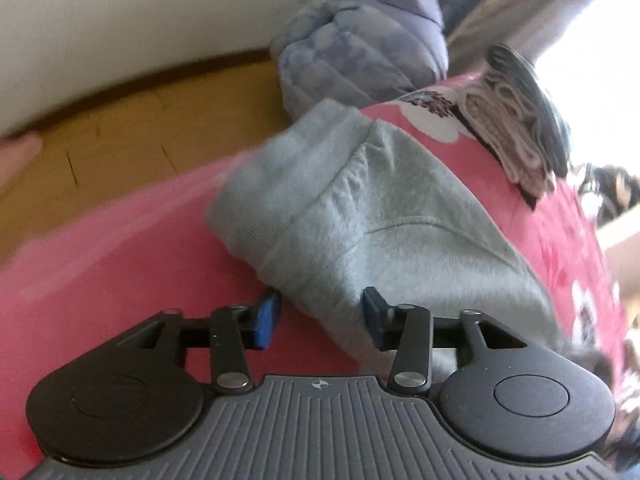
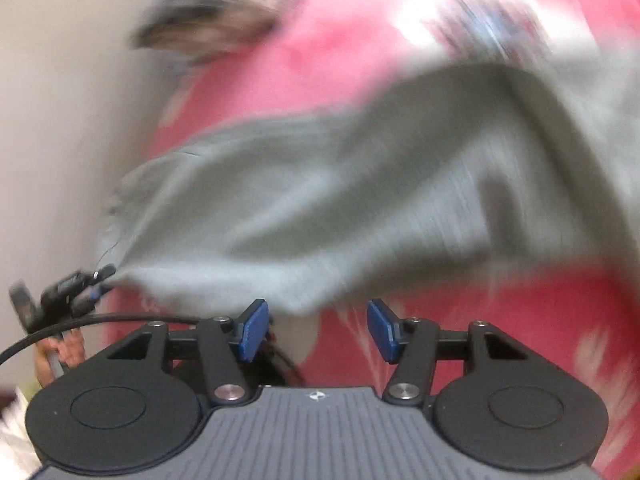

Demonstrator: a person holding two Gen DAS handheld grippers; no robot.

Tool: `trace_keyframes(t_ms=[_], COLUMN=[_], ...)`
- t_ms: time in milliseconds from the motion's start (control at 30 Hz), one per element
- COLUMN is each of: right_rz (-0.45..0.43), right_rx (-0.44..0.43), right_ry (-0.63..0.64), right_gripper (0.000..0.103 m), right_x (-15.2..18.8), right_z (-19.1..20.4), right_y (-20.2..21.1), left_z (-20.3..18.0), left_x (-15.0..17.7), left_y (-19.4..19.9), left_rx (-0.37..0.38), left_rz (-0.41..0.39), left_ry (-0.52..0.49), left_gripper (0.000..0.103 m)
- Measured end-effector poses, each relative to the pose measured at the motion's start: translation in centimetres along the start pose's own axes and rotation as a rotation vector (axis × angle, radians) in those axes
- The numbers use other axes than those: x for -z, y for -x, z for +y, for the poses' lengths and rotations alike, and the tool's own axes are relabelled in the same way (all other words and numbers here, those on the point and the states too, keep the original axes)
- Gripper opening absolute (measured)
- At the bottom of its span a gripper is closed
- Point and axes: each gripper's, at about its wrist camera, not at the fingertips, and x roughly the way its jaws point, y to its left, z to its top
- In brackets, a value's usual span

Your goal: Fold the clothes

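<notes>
Pink flowered bedspread point(image 1: 120, 240) fills both views, with a folded grey fleece garment point(image 1: 380, 208) lying mid-frame. Left gripper point(image 1: 320, 316) stands apart, cloth between its pads unpinched; right gripper point(image 2: 318, 330) stands apart, empty, below the garment's edge.

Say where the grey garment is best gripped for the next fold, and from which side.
Probably the thick folded edge of the grey garment nearest the left gripper, approached low from the near side: that edge lies between its open jaws, bunched and raised off the pink cover.
</notes>
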Motion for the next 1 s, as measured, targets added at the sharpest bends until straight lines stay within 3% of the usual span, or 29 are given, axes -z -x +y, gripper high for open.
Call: trace_keyframes(t_ms=[100, 233, 400, 500, 633, 700, 733, 767, 867, 1000], right_rz=[-0.138, -0.198, -0.176, -0.141, -0.076, -0.055, -0.063, -0.07, -0.121, -0.232], right_rx=[-0.05, -0.158, -0.236, -0.253, -0.237, -0.22, -0.209, -0.198, -0.168, -0.064], right_ry=[0.229, 0.5, 0.754, 0.794, 0.85, 0.88, 0.9, 0.921, 0.995, 1.121], right_gripper=[0.059, 0.056, 0.055, 0.055, 0.055, 0.044, 0.027, 0.017, 0.006, 0.002], right_x=[-3.5, -8.9, -11.9, -13.3, -13.3, -12.8, -12.4, -11.9, -9.8, -6.7], right_z=[4.1, 11.0, 18.7, 21.5, 23.0, 23.1, 23.2, 23.3, 23.6, 24.1], right_y=[0.4, -5.3, -14.6, -19.1, -23.0, -24.3, -24.4, -24.5, -24.0, -23.3], left_z=[-0.2, -0.8, -2.0, -2.4, -3.1, -3.4, -3.5, -3.5, -3.5, -3.9], left_x=[-0.6, -2.5, -5.5, -6.0, -5.1, -4.3, -4.0, -3.8, -3.3, -3.0], left_y=[2.0, 2.1, -2.1, -4.4, -5.5, -5.4, -5.4, -5.3, -5.2, -5.1], left_rx=[-0.08, -0.157, -0.179, -0.208, -0.252, -0.268, -0.271, -0.274, -0.277, -0.29], left_rz=[-0.053, -0.128, -0.118, -0.086, -0.091, -0.111, -0.116, -0.122, -0.134, -0.15], left_ry=[-0.099, -0.144, -0.165, -0.18, -0.272, -0.318, -0.327, -0.336, -0.346, -0.373], left_gripper=[0.051, 0.052, 0.052, 0.052, 0.052, 0.052, 0.052, 0.052, 0.053, 0.053])
